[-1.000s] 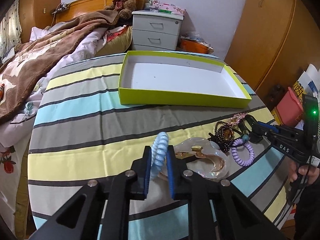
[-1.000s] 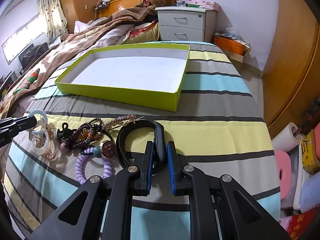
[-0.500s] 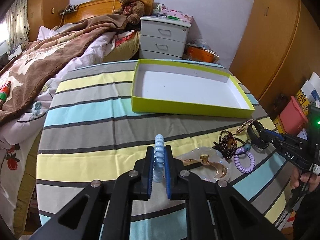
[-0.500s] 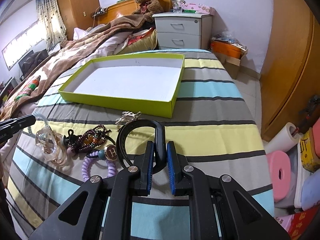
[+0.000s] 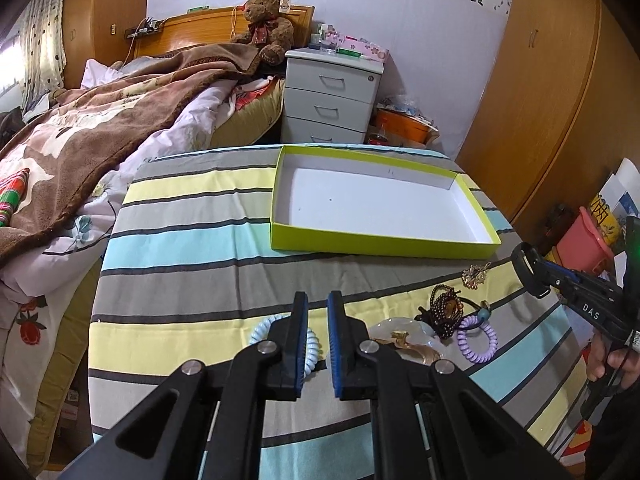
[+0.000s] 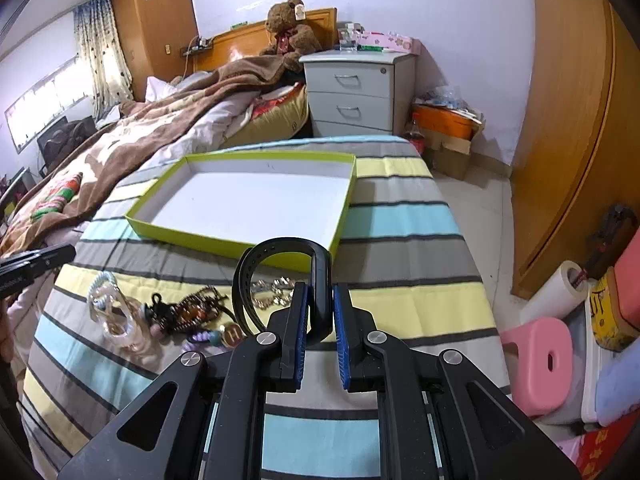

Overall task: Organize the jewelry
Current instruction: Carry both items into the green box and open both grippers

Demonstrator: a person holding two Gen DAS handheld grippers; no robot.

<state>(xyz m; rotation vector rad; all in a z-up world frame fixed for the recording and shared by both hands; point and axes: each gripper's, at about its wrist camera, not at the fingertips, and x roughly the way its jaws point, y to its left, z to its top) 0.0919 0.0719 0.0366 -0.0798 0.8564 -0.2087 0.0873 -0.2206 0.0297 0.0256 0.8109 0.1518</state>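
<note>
Bedroom with a bed (image 5: 100,140) and a bear (image 5: 266,28) at the back. In front is a table with a striped cloth (image 5: 180,280).

Left view: a green box (image 5: 380,246) sits on the far part of the cloth, and nothing is in it. The left gripper (image 5: 318,300) hangs over the near part. Its jaws are almost together, with only a thin gap. I see just cloth in the top of that gap. A blue coil (image 5: 258,328) lies on the cloth under the left finger. It does not look held. The coil should be light, soft and springy. It could slip or pop out of a pinch. I would pinch across one side of its ring. To the right is a small pile: a clear bangle (image 5: 400,336), dark beads (image 5: 446,308), a purple coil (image 5: 478,340) and a gold charm (image 5: 476,276). Far right, the right gripper (image 5: 532,276) comes in over the table edge with a black loop.

Right view: the right gripper (image 6: 320,292) has its jaws pinched on a black band (image 6: 280,248). The band is up off the cloth, in front of the near wall of the box (image 6: 240,244). The pads grip one side of the loop, and the rest curls out to the left. It looks light, bendy and rubbery, so it should not break. The pile lies on the cloth to the left. The left gripper (image 6: 40,264) pokes in at the left edge. I cannot tell how its jaws stand from this side.
</note>
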